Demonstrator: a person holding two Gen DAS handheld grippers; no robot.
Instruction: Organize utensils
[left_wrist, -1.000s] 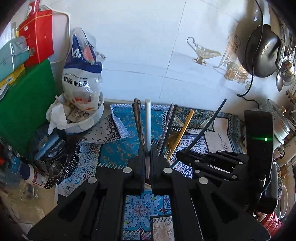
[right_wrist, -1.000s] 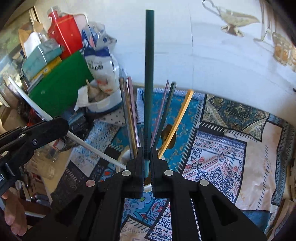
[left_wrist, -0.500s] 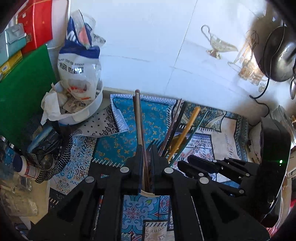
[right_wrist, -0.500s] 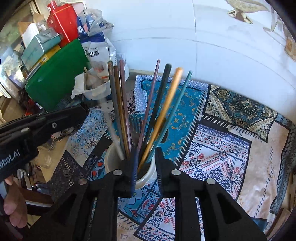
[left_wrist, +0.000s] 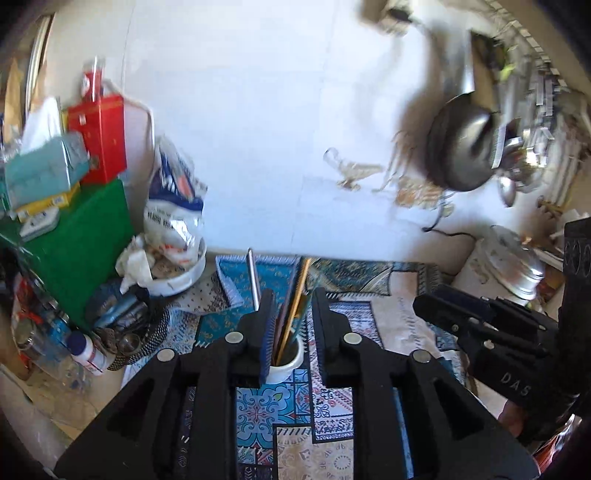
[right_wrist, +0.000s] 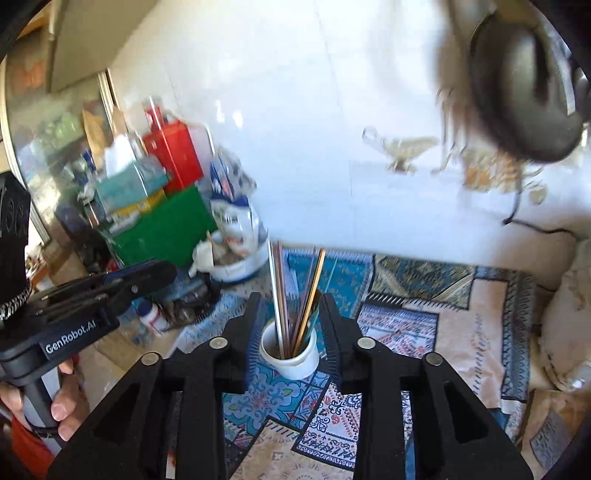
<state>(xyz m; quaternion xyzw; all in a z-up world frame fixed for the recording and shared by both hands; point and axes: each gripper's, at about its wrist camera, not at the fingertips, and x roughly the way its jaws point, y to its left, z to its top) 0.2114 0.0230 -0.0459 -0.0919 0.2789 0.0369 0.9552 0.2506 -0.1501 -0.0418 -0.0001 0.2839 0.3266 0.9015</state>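
A white cup (right_wrist: 290, 352) stands on the patterned cloth (right_wrist: 402, 314) and holds several chopsticks (right_wrist: 299, 291), silver, brown, yellow and teal. My right gripper (right_wrist: 290, 325) hangs above and in front of the cup, its jaws opening with nothing pressed between them. In the left wrist view the same cup (left_wrist: 286, 363) with its chopsticks (left_wrist: 291, 306) shows through the gap of my left gripper (left_wrist: 291, 325), whose jaws are also opening and hold nothing. Each gripper appears in the other's view: the right gripper (left_wrist: 421, 304) at the right, the left gripper (right_wrist: 162, 271) at the left.
Clutter fills the left: a green box (right_wrist: 162, 229), a red carton (right_wrist: 173, 155), a tissue box (left_wrist: 44, 170), a white bowl with a bag (left_wrist: 177, 258) and small bottles (left_wrist: 86, 350). A dark pan (left_wrist: 461, 155) hangs on the white tiled wall. A hand (right_wrist: 62, 402) holds the left gripper's handle.
Both grippers let go of their chopsticks, the white one and the dark green one, which now stand in the cup. Both grippers opened, rose and pulled back from the cup.
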